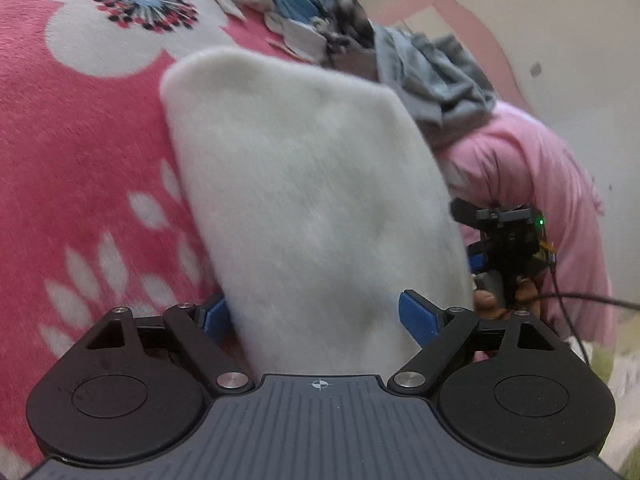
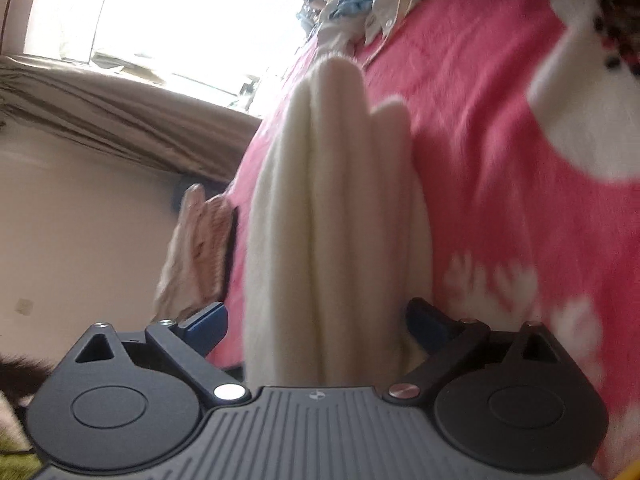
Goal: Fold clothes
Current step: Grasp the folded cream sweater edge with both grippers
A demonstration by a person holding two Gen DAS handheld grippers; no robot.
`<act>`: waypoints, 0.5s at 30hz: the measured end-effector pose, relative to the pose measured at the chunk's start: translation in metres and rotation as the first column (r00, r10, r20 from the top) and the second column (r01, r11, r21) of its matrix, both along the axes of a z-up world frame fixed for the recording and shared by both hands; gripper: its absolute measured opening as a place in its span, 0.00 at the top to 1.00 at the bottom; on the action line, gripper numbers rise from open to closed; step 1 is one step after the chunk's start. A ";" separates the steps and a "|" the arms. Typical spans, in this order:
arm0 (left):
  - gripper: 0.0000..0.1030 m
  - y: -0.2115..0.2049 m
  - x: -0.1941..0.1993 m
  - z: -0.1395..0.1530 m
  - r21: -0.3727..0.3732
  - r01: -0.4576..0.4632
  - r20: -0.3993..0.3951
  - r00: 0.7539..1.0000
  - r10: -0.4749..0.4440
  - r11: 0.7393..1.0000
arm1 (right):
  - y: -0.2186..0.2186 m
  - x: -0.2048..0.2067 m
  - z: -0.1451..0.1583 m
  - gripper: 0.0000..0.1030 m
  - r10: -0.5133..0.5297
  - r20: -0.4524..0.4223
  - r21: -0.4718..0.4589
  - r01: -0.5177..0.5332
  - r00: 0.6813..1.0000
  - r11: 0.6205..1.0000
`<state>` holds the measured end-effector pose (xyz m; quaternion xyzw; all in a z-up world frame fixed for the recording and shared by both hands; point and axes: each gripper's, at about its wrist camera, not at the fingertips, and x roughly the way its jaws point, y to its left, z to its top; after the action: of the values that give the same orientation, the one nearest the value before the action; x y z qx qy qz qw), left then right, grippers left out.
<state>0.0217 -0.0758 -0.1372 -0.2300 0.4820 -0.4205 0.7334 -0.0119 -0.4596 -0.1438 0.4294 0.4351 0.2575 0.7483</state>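
The folded white fleece garment (image 1: 312, 200) lies on the pink flowered blanket (image 1: 80, 160), its stacked layers showing edge-on in the right wrist view. The left gripper (image 1: 320, 320) and the right gripper (image 2: 316, 328) each stand spread wide around the garment's near end, gripping nothing. Beyond the garment a heap of unfolded clothes (image 1: 400, 64) waits, and I judge that a shallow pinch from here could catch only the top layer, so the stacked folds would slide apart.

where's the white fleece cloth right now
In both wrist views the white fleece cloth sits centre frame between each gripper's open fingers, over the pink flowered blanket, with the clothes pile beyond it.
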 end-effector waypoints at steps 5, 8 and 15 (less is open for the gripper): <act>0.20 0.001 0.006 -0.002 -0.005 -0.019 -0.029 0.999 0.018 1.000 | 0.006 0.001 0.024 0.08 -0.027 0.076 -0.155 0.039 0.997 0.987; 0.24 0.003 0.007 0.000 0.017 -0.015 -0.037 0.999 0.016 1.000 | 0.013 0.004 0.031 0.08 -0.033 0.121 -0.229 0.060 0.992 0.972; 0.24 -0.006 0.010 0.006 0.083 -0.002 -0.034 0.999 0.005 0.997 | 0.034 -0.005 0.018 0.01 0.029 0.076 -0.273 -0.007 0.997 0.962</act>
<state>0.0315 -0.0818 -0.1313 -0.2073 0.5110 -0.3947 0.7349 -0.0171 -0.4255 -0.1258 0.3077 0.4403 0.2189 0.8146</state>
